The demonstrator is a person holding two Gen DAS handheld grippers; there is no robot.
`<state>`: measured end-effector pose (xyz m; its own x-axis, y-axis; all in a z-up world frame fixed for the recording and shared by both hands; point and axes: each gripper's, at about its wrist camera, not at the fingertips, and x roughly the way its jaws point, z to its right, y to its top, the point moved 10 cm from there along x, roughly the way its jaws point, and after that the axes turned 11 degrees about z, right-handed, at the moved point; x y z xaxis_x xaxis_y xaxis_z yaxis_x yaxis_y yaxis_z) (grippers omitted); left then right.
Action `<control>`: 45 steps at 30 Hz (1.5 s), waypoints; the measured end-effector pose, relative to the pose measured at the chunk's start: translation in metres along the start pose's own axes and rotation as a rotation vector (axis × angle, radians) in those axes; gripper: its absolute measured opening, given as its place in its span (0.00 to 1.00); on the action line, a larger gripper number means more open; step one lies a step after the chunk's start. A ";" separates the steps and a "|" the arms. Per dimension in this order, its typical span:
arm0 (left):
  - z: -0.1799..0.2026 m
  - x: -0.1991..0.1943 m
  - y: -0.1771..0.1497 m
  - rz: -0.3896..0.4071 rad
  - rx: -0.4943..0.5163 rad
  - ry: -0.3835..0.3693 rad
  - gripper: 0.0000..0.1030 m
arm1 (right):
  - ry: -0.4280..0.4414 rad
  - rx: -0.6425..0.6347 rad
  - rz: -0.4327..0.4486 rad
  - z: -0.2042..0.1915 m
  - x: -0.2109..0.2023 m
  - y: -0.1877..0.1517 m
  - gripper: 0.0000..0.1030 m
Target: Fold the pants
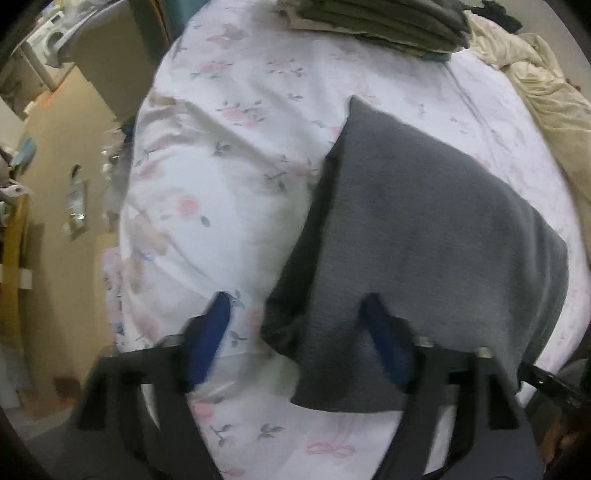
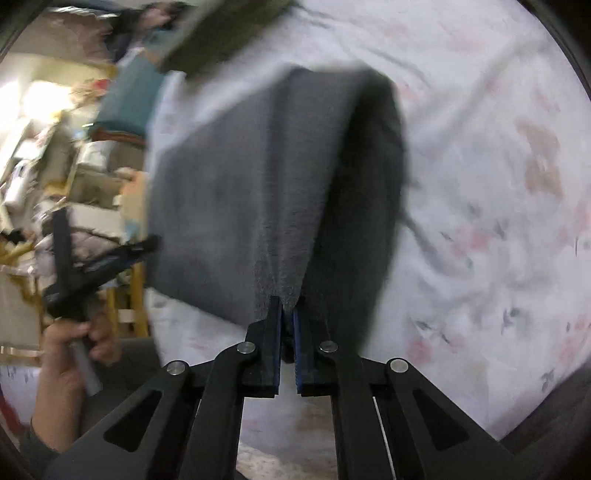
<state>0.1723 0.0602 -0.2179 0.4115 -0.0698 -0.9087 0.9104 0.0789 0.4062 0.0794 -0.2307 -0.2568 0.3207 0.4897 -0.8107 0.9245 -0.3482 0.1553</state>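
the right tool point(image 2: 287, 314) has its blue-padded fingers point(image 2: 274, 332) pinched almost together on an edge of the grey pants point(image 2: 258, 177), which hang forward from its tips as a folded panel over the bed point(image 2: 480, 147), with its white flowered sheet. to the left of that tool, a hand point(image 2: 74, 343) grips the handle of the left tool point(image 2: 99, 258), seen from the side beside the pants' left edge.

from the left wrist, the left tool point(image 1: 295, 325) stands wide open, its blue fingers point(image 1: 208, 332) spread well apart. the left one lies bare over the sheet; the right one is partly covered by the grey cloth draped over it, so the pants point(image 1: 424, 229) extend ahead and to the right of this tool, with a darker layer showing along their left edge. whether that finger presses the cloth cannot be told. far ahead, a stack of folded olive clothes point(image 1: 376, 22) sits at the bed's point(image 1: 229, 155) far end, with a crumpled beige blanket point(image 1: 535, 85) to its right.
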 end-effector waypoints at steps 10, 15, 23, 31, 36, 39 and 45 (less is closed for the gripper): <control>0.022 0.029 -0.008 -0.072 0.027 -0.098 0.82 | 0.134 0.225 0.142 0.019 0.001 0.051 1.00; 0.037 0.035 -0.016 -0.137 -0.028 -0.245 0.42 | 0.188 0.148 0.037 -0.006 0.051 0.042 0.94; 0.064 -0.039 0.004 0.063 0.072 -0.345 0.17 | 0.135 -0.179 0.164 -0.057 -0.005 0.058 0.23; 0.060 -0.024 -0.068 -0.113 0.022 -0.280 0.29 | 0.061 -0.385 -0.058 -0.046 0.018 0.062 0.30; 0.044 -0.005 -0.076 -0.126 0.128 -0.124 0.63 | -0.026 -0.172 -0.223 0.009 0.033 0.021 0.69; 0.028 -0.021 -0.065 -0.083 0.088 -0.068 0.73 | -0.048 -0.198 -0.128 0.005 0.006 0.027 0.72; 0.002 -0.058 -0.051 0.039 -0.089 -0.124 0.71 | -0.012 -0.148 0.201 0.000 -0.069 0.053 0.72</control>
<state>0.1017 0.0587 -0.1857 0.4538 -0.1868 -0.8713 0.8883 0.1717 0.4259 0.1062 -0.2823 -0.1928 0.4994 0.4127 -0.7618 0.8629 -0.3162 0.3943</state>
